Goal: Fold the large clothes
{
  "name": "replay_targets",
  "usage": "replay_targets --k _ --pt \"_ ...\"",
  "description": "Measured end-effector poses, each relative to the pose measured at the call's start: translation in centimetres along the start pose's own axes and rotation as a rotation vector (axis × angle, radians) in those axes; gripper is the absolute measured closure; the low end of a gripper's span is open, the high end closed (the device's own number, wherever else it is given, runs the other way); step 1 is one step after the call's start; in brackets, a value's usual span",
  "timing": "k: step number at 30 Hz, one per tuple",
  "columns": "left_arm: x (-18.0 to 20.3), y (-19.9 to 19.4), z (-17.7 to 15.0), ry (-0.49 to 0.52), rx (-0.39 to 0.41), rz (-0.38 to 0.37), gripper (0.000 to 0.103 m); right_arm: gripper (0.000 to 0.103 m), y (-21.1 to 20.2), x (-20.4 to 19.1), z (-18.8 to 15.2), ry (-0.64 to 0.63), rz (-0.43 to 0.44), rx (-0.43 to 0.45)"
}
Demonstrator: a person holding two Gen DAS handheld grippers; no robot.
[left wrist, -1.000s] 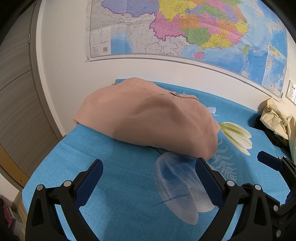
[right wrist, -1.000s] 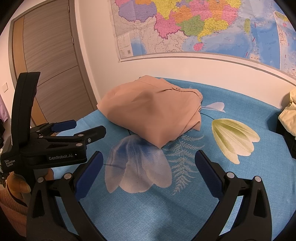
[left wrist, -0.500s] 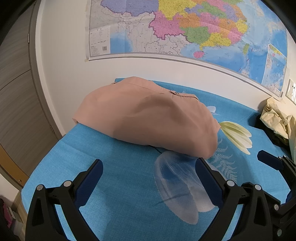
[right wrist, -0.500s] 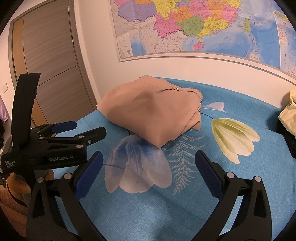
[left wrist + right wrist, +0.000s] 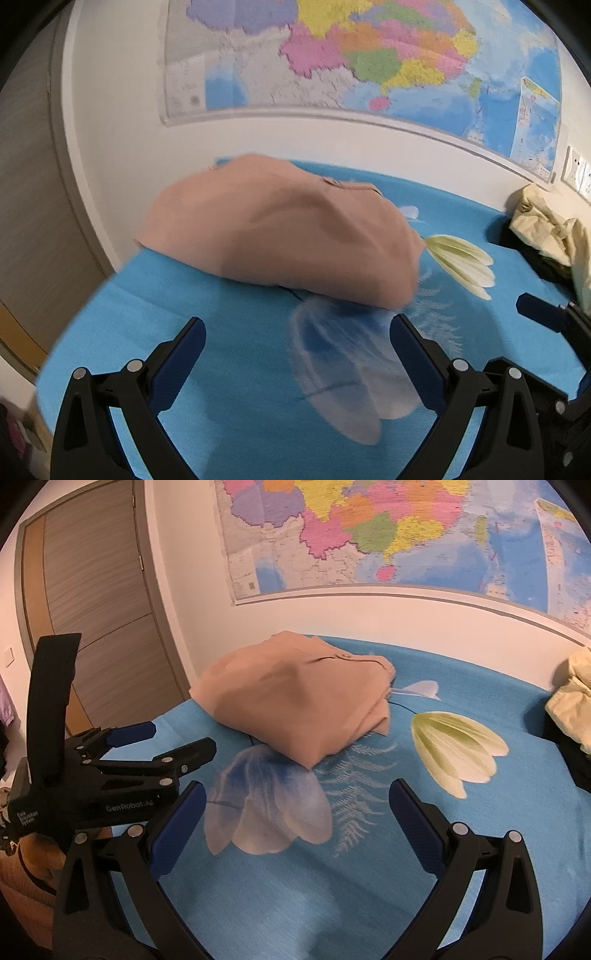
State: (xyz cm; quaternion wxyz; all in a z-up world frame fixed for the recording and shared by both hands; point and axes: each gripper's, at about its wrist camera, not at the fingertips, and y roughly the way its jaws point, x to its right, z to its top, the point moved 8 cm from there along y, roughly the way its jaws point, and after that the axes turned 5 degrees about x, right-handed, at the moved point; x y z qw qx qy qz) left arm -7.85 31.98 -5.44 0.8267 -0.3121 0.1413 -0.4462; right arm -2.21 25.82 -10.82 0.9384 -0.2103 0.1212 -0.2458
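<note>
Nearest, the left tongs point(image 5: 297, 354) and right tongs point(image 5: 297, 812) hang spread and empty above the blue bed sheet point(image 5: 369, 886). At twelve o'clock lies the folded peach garment point(image 5: 295, 701) (apparently finished, hence nothing gripped).

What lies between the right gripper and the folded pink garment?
Only blue bedsheet with a printed pale tulip separates the right gripper from the folded pink garment, in the right wrist view.
</note>
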Motion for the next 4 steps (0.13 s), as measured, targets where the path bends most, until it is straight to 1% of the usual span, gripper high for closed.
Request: replay_targets --k 2,4 --pt "0.9 0.6 -0.2 -0.028 -0.031 -0.043 0.007 0.006 -0.7 0.9 -0.2 0.013 -0.023 0.008" --pt "2.4 0.9 -0.3 -0.033 -0.044 -0.086 0.007 0.006 -1.6 2.0 -0.5 0.030 -0.052 0.021"
